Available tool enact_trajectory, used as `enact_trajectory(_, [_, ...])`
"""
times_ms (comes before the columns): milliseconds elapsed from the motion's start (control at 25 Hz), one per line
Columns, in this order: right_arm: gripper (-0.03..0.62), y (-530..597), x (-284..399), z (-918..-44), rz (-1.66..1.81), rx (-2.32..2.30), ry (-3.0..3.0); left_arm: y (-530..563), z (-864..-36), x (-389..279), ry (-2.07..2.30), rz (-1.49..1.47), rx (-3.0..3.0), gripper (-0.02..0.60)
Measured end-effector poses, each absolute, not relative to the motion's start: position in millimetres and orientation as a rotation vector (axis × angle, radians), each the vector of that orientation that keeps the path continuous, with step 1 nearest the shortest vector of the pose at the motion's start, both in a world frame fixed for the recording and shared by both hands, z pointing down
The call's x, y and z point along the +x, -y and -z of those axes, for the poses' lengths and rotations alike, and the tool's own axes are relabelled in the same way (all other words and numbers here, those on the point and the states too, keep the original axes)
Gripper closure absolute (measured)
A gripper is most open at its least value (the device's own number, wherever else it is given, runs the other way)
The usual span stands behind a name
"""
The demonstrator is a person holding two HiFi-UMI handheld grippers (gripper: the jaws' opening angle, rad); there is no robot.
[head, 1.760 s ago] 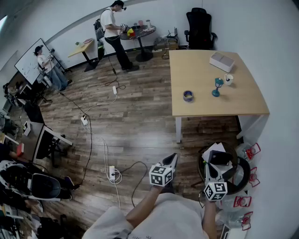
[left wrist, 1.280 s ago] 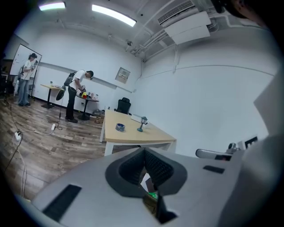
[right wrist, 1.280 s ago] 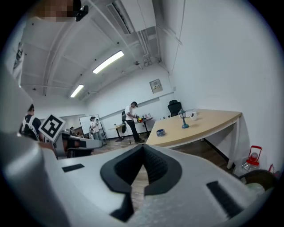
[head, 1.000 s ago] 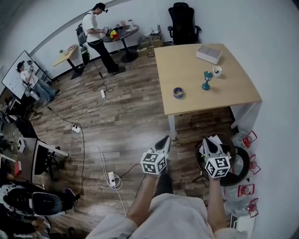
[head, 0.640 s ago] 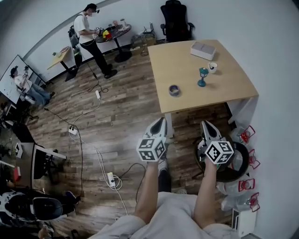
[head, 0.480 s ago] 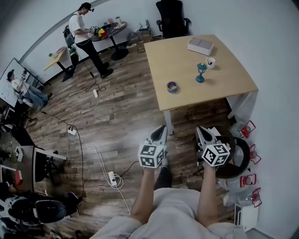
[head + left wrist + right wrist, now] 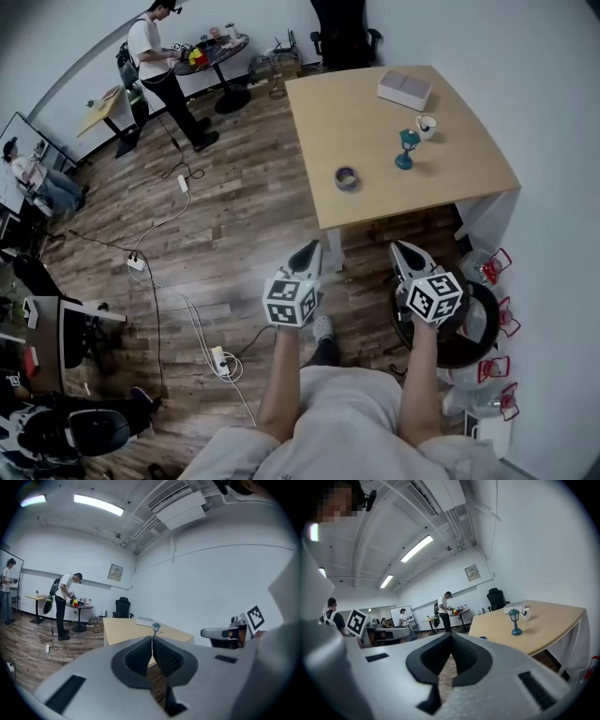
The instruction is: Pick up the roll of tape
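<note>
A small purplish roll of tape (image 7: 347, 177) lies flat near the front edge of the light wooden surface (image 7: 328, 103). A teal miniature lamp (image 7: 406, 150), a white cup (image 7: 427, 127) and a pale flat box (image 7: 405, 89) stand apart from it, to its right and behind. The left gripper (image 7: 306, 253) and right gripper (image 7: 403, 253) hover over the plank floor (image 7: 234, 216), short of that edge, the surface's white leg (image 7: 335, 251) between them. Both have their fingers pressed together, holding nothing.
</note>
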State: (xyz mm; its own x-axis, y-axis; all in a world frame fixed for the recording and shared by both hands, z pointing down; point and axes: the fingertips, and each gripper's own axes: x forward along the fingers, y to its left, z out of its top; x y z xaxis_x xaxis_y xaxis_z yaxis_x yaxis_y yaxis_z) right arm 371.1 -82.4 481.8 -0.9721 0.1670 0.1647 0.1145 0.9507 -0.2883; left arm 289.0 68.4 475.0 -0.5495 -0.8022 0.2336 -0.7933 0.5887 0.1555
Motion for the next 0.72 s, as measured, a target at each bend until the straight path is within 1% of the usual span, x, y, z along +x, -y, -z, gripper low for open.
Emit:
enact_trajectory(200, [0.589, 92, 326, -483, -0.349, -0.197, 2.902, -62, -475, 245, 2.539, 0.015, 1.322, 0.574])
enact_trajectory(480, [0.589, 93, 263, -502, -0.381, -0.126, 2.854, -72, -486, 178, 2.493, 0.002, 1.345, 0.574])
enact_trajectory(720, [0.589, 80, 215, -519, -0.383, -0.101, 2.825, -83, -503, 136, 2.446, -0.007, 1.382, 0.574])
